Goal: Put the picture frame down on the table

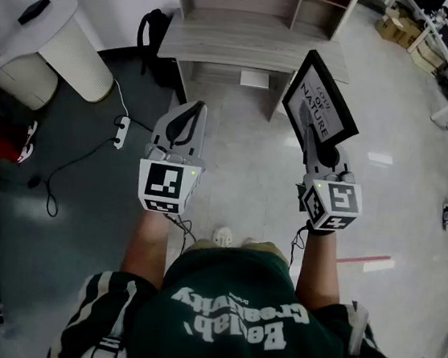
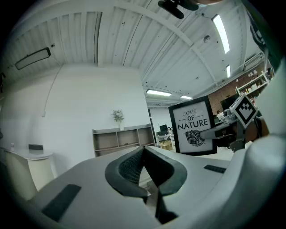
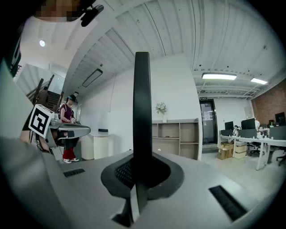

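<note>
Right gripper view: picture frame [image 3: 142, 112] seen edge-on, face hidden; lower edge buried between fingers [image 3: 123, 173]. Head view: frame's bottom corner behind right gripper [image 1: 323, 146]; worktop [image 1: 249, 43] shelving cut off at top edge.

Bright, even indoor light falls from long white fluorescent ceiling strips [image 2: 222, 32]. The pale glossy floor [image 1: 234, 159] bears soft glare patches toward the right. Both gripper views bend strongly at the edges, with black vignetted corners. The near grey left gripper [image 2: 143, 154] is soft-focused. The black picture frame [image 3: 142, 112], seen edge-on, reads as a dark silhouette.
</note>
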The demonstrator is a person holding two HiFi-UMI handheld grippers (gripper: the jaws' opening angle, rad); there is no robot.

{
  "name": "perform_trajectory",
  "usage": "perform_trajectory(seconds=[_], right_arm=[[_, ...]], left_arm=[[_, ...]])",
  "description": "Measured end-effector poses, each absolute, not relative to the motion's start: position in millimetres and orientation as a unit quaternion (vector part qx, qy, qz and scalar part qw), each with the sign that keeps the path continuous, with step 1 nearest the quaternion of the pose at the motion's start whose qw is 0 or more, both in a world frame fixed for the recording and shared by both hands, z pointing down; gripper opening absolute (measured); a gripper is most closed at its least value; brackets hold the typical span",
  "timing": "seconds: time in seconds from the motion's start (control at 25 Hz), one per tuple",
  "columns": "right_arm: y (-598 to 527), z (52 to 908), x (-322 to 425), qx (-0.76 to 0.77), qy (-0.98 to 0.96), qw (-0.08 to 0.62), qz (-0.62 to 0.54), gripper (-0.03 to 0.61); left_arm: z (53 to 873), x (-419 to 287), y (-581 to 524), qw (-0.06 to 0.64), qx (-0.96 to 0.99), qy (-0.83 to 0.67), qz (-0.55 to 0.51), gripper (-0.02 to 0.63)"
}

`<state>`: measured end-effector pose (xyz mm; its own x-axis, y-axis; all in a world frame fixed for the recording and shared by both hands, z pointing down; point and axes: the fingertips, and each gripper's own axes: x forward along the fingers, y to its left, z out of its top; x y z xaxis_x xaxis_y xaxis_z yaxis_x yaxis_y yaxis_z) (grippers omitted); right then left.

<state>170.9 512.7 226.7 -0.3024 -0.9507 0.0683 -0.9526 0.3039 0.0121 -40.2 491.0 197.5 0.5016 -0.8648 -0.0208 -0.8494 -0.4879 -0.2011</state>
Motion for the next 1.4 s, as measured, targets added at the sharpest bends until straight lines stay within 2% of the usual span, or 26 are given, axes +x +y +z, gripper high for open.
perform_trajectory(seconds=[0.88,1.4], right_arm=[[523,222,148,0.579,-0.815,0.028,0.002,0.038],[435,237,132,0.552,-0.834,0.018,0.008,0.038]], left_arm=[[192,-56,504,0.097,-0.862,0.497,-0.039,0.018],[211,-57,422,0.09,-0.856,0.507,-0.052,0.017]])
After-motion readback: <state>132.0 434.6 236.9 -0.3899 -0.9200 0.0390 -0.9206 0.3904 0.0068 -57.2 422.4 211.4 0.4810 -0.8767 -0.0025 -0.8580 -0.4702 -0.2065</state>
